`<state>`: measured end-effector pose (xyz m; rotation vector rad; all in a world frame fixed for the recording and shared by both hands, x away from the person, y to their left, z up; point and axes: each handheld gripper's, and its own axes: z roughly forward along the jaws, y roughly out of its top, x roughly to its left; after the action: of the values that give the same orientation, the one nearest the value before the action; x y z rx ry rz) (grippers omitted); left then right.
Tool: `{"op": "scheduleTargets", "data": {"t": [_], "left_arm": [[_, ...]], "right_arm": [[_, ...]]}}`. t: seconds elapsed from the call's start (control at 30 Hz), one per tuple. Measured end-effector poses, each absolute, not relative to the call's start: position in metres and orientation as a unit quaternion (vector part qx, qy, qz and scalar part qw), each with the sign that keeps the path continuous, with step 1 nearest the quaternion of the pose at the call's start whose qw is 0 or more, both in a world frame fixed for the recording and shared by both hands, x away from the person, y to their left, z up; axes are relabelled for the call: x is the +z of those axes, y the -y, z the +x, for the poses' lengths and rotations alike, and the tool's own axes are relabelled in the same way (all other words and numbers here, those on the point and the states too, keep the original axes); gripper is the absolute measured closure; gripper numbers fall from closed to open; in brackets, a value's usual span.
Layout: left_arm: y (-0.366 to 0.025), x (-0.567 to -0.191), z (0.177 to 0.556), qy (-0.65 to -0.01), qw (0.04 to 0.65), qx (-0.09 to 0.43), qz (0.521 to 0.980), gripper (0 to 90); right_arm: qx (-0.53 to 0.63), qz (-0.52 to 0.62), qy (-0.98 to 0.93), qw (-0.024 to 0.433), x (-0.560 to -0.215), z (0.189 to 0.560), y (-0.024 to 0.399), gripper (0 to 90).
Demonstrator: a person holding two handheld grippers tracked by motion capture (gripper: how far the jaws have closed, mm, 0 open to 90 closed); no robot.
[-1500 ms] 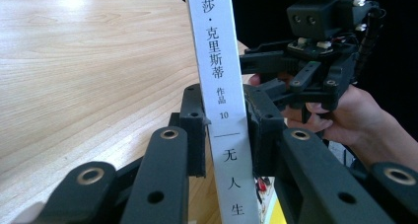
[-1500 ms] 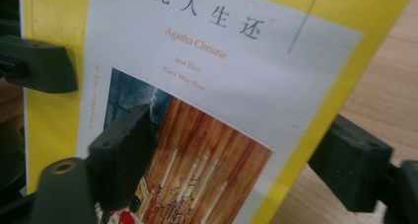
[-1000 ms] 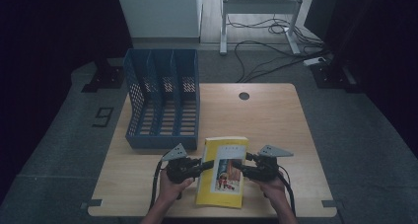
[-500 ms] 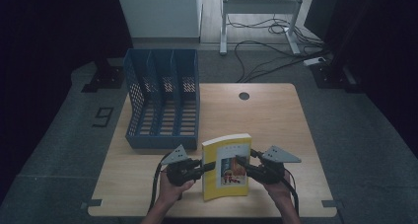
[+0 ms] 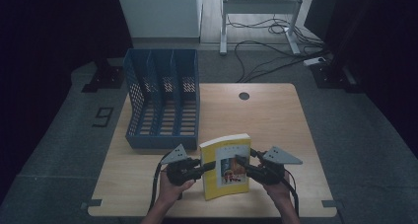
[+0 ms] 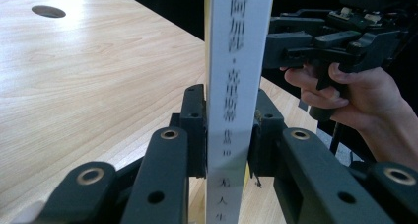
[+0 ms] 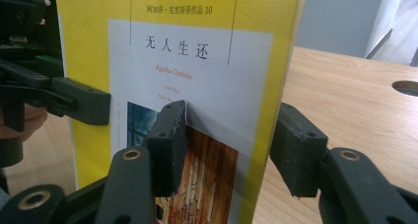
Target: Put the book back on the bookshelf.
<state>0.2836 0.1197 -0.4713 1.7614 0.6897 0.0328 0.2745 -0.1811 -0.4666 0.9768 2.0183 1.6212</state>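
Observation:
A yellow paperback book (image 5: 226, 165) stands upright near the table's front edge, cover toward me. My left gripper (image 5: 209, 166) is shut on its white spine (image 6: 236, 86), one pad on each side, as the left gripper view (image 6: 229, 130) shows. My right gripper (image 5: 241, 162) comes in from the right, and its jaws have just been closing over the book's free edge (image 7: 197, 61). In the right gripper view (image 7: 226, 135) one pad lies on the front cover and the other sits at the back. A hand holds each gripper.
A blue file rack (image 5: 162, 100) with three slots stands at the back left of the wooden table (image 5: 276, 115). A round cable hole (image 5: 243, 95) sits near the far edge. Cables and a desk frame lie on the floor beyond.
The book has gone from lying flat on the table to standing upright between the two grippers. The right gripper has risen a little with it.

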Motion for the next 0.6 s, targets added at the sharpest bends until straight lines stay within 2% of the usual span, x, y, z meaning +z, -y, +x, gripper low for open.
{"op": "scheduleTargets", "data": {"t": [0.6], "left_arm": [[-0.1160,-0.4625,0.2803,-0.303,0.590,0.022,0.748,66.2]], "right_arm": [[0.581,0.335,-0.718,0.187,-0.4654,0.2718,0.1762,48.3]]}}
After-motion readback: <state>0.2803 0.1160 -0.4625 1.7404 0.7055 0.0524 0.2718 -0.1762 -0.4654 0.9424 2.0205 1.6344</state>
